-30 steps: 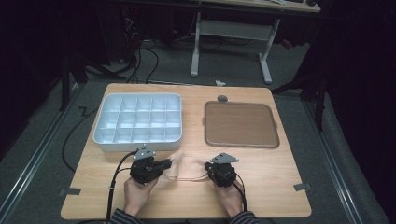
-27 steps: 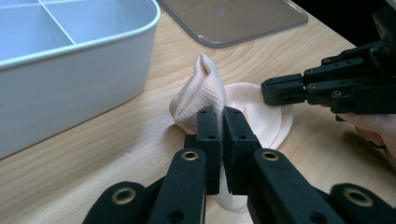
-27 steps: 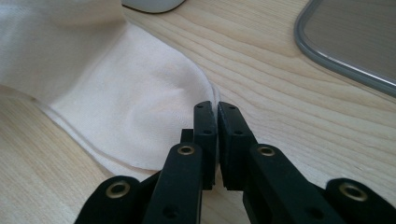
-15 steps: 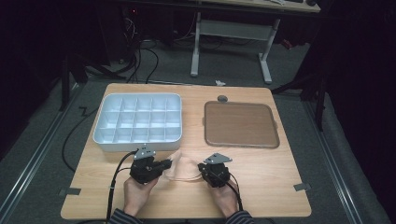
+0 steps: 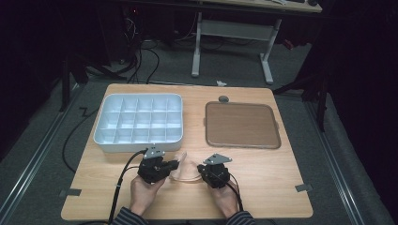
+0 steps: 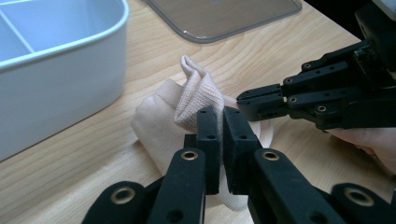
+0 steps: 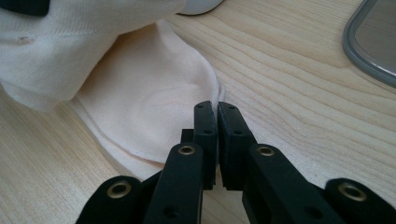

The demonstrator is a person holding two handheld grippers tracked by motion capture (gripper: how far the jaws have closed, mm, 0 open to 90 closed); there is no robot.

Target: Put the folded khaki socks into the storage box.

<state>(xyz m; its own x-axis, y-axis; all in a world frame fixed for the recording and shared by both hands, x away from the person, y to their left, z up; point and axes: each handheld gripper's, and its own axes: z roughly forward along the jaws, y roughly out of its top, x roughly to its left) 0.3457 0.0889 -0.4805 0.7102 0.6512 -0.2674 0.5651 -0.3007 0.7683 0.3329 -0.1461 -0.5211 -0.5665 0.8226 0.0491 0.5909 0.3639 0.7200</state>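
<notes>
A pale peach cloth [image 5: 186,171] lies bunched on the wooden table [image 5: 263,187] between my two grippers. My left gripper [image 5: 175,164] points right and is shut on one end of the cloth [image 6: 198,93], a fold of which stands up above its jaws [image 6: 217,112]. Facing it from the right, my right gripper [image 5: 202,169] is shut on the thin rounded edge of the cloth [image 7: 154,112]. In the left gripper view the right gripper [image 6: 243,101] sits just beyond my own jaws. The right gripper [image 7: 217,108] rests low over the wood.
A white compartment bin [image 5: 137,143] stands just behind the left gripper, with its wall [image 6: 60,84] close by. A brown flat tray [image 5: 241,124] lies at the back right, near a small grey disc [image 5: 224,99]. Bare wood stretches to the right.
The right gripper has shifted slightly left toward the left one, and the cloth between them has slackened and bunched. The left hand has stayed put.
</notes>
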